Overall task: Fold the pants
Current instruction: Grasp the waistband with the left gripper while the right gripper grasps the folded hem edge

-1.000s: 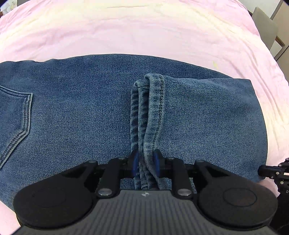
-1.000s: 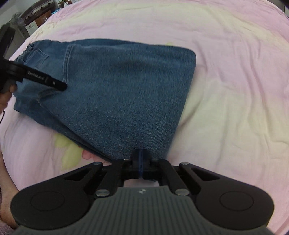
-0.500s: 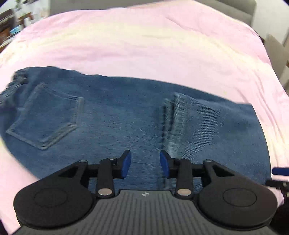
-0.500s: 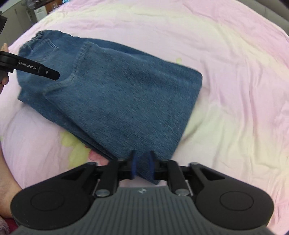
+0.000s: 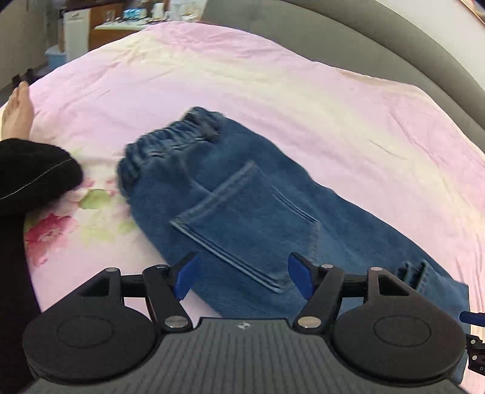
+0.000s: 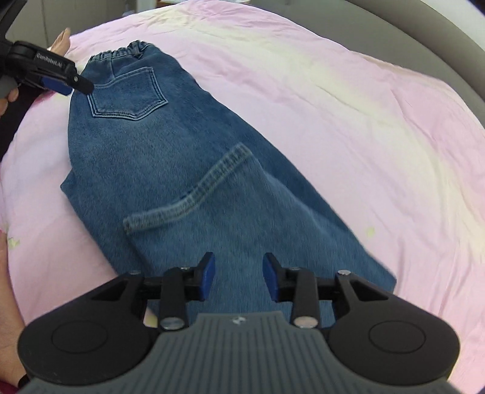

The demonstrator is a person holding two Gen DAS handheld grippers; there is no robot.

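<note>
Blue denim pants (image 5: pixel 242 206) lie folded on a pink bedsheet (image 5: pixel 272 88), back pocket up, elastic waistband (image 5: pixel 172 136) at the far end. In the right wrist view the pants (image 6: pixel 188 169) show the leg hem (image 6: pixel 194 194) folded back over the thigh. My left gripper (image 5: pixel 244 278) is open and empty above the pocket area. It also shows in the right wrist view (image 6: pixel 57 81) beside the waistband. My right gripper (image 6: pixel 239 277) is open and empty above the folded end.
A grey padded bed frame (image 5: pixel 394 39) curves around the far side. A bare foot (image 5: pixel 16 112) and a black-clad leg (image 5: pixel 27 178) are at the left. Furniture (image 5: pixel 91 27) stands beyond the bed. The sheet has a floral print (image 5: pixel 48 233).
Both grippers let go of the denim and opened wide. They pulled back and up, so the whole folded pants now show. The left gripper swung toward the waistband end.
</note>
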